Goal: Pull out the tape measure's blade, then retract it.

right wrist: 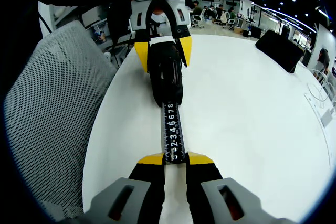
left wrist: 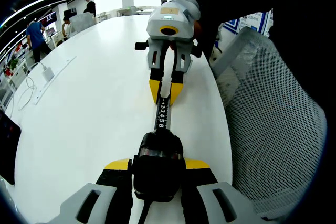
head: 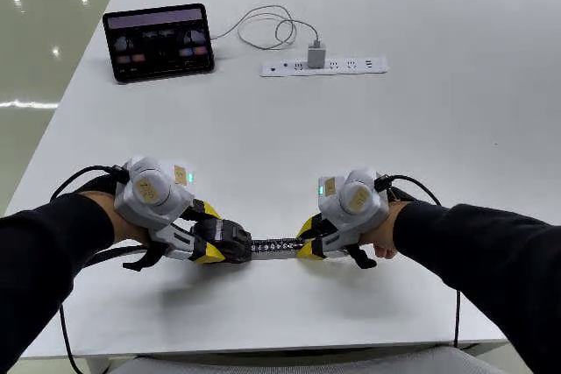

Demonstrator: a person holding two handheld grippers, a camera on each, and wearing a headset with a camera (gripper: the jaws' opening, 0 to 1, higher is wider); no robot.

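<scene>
A black tape measure case (head: 230,238) rests on the white table near its front edge, with my left gripper (head: 209,232) shut on it; the case (left wrist: 157,163) sits between the yellow-tipped jaws of that gripper (left wrist: 157,164). A short length of the blade (head: 276,243) runs right from the case to my right gripper (head: 308,239). In the right gripper view the numbered blade (right wrist: 172,132) leads from the case (right wrist: 166,72) down to the right gripper (right wrist: 175,158), which is shut on the blade's end. The left gripper view shows the blade (left wrist: 162,115) reaching the other gripper's jaws.
A tablet (head: 159,40) stands at the back left of the table (head: 412,137). A white power strip (head: 324,66) with a charger and cable lies behind the middle. A mesh chair (left wrist: 273,124) is by the table's near edge. People stand far off in the room.
</scene>
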